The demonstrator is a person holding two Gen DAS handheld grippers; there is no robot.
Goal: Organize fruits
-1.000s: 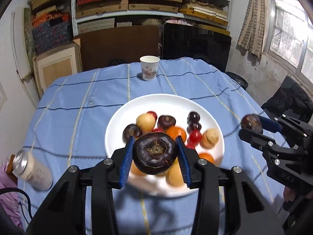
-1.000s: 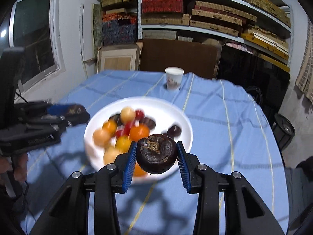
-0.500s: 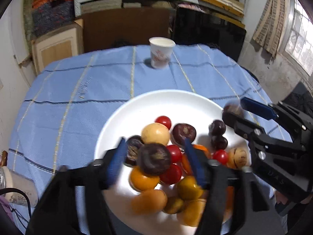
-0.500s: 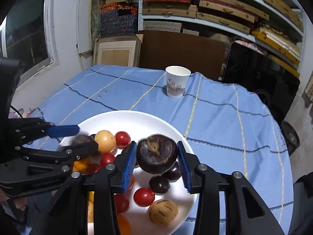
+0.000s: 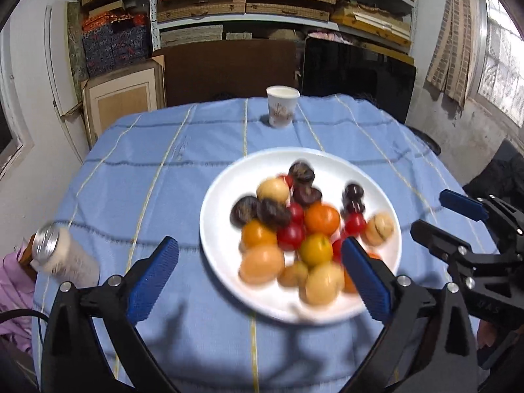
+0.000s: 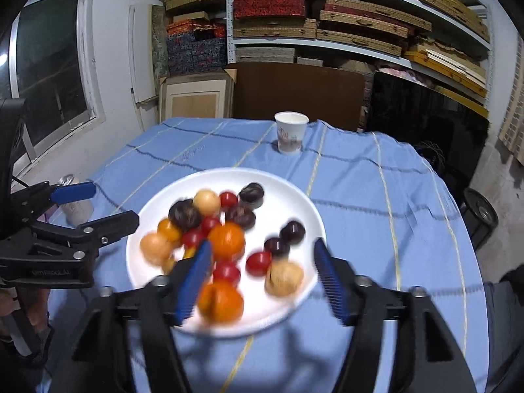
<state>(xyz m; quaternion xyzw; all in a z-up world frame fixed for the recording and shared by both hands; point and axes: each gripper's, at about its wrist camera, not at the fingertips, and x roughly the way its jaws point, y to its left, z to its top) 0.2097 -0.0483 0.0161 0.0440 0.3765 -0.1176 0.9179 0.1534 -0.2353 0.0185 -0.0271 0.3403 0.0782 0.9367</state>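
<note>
A white plate (image 5: 327,163) (image 6: 294,203) on the blue cloth holds several fruits: orange, yellow, red and dark purple ones. One dark purple fruit (image 5: 271,211) lies left of the middle and another (image 5: 301,172) at the far side, both blurred. My left gripper (image 5: 257,244) (image 6: 114,203) hovers over the plate's near left part. Its jaws are opening wide and nothing is gripped between them. My right gripper (image 6: 262,245) (image 5: 427,209) hangs over the near right part, jaws also opening and empty, with only plated fruit seen below the gap.
A paper cup (image 5: 282,109) (image 6: 291,137) stands at the table's far side. A metal-topped can (image 5: 62,255) (image 6: 73,203) lies near the left edge. Stacked boxes, boards and shelves rise behind the table. A dark bin (image 6: 479,216) sits on the floor at the right.
Both grippers were shut on a dark purple fruit each, dipped over the plate, let go and opened wide. The fruits now lie on the plate and both grippers have drawn back.
</note>
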